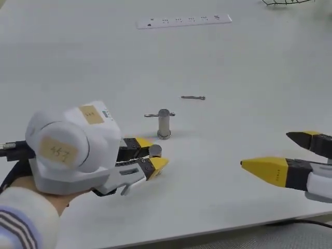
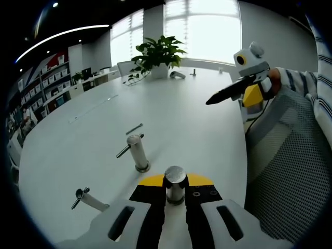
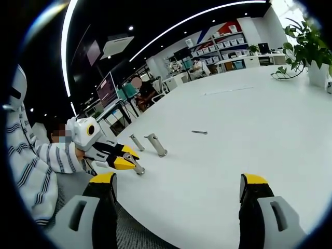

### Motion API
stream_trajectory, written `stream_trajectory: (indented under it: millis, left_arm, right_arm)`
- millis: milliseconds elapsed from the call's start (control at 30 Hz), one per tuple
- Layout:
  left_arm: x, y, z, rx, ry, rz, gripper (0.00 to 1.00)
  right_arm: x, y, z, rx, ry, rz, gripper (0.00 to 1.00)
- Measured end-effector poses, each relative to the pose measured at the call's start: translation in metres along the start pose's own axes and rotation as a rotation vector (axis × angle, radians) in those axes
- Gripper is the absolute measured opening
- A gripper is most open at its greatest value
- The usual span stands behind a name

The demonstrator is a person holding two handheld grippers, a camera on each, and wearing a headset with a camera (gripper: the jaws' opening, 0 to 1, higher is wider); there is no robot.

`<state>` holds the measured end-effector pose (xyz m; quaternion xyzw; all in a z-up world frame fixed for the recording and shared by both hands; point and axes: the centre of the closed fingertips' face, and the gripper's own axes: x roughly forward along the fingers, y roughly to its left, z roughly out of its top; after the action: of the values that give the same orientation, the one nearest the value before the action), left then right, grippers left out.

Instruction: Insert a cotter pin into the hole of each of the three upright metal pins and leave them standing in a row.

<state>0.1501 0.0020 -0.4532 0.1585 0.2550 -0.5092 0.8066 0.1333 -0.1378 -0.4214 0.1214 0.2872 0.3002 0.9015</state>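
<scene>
Clamping the last bare metal pin [image 2: 175,184] by the desk's [image 1: 233,62] near edge, the left gripper [image 1: 155,153] steadies it. The standing pin [image 1: 164,123] and the third pin [image 2: 91,199] already carry cotters. One loose cotter pin [image 1: 193,97] lies farther in, and the right gripper [image 1: 265,150] gapes empty.

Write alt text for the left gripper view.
The left gripper is shut on an upright metal pin on a white table. Beyond it are a second pin with a cotter pin through it, a third pin, and a loose cotter pin farther off.
</scene>
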Motion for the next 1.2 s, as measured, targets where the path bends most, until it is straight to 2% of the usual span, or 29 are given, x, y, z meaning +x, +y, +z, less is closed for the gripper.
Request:
stream_trajectory:
  millis: [167, 233, 300, 400, 667, 767, 933, 1000, 1200]
  left_arm:
    - [0.000, -0.001, -0.003, 0.024, 0.014, -0.003, 0.09]
    - [0.000, 0.000, -0.002, -0.001, 0.005, -0.004, 0.09]
    - [0.000, 0.001, -0.003, 0.009, 0.010, 0.006, 0.09]
    - [-0.001, 0.001, -0.004, -0.015, 0.002, 0.009, 0.10]
    - [-0.003, 0.001, -0.005, -0.021, -0.012, 0.019, 0.10]
    - [-0.003, 0.002, -0.005, -0.066, -0.020, 0.019, 0.10]
    - [-0.004, 0.000, -0.006, -0.032, -0.015, 0.013, 0.10]
    - [-0.007, 0.002, -0.005, -0.034, -0.019, 0.011, 0.14]
    - [-0.023, 0.012, 0.002, -0.106, -0.069, 0.016, 0.26]
  right_arm:
    - [0.001, 0.001, 0.000, -0.004, 0.004, 0.002, 0.98]
    - [0.001, 0.001, 0.000, -0.003, 0.003, 0.002, 0.98]
    - [0.001, 0.001, 0.000, -0.003, 0.003, 0.001, 0.98]
    - [0.000, 0.000, -0.001, -0.001, 0.003, -0.001, 0.98]
    - [0.000, 0.000, -0.002, -0.001, 0.006, 0.000, 0.98]
    - [0.001, 0.001, -0.001, -0.003, 0.005, 0.004, 0.98]
    - [0.002, 0.003, -0.001, -0.006, 0.006, 0.008, 0.98]
    - [0.001, 0.003, -0.001, -0.008, 0.007, 0.007, 0.98]
    - [0.000, 0.004, -0.001, -0.011, 0.007, 0.004, 0.97]
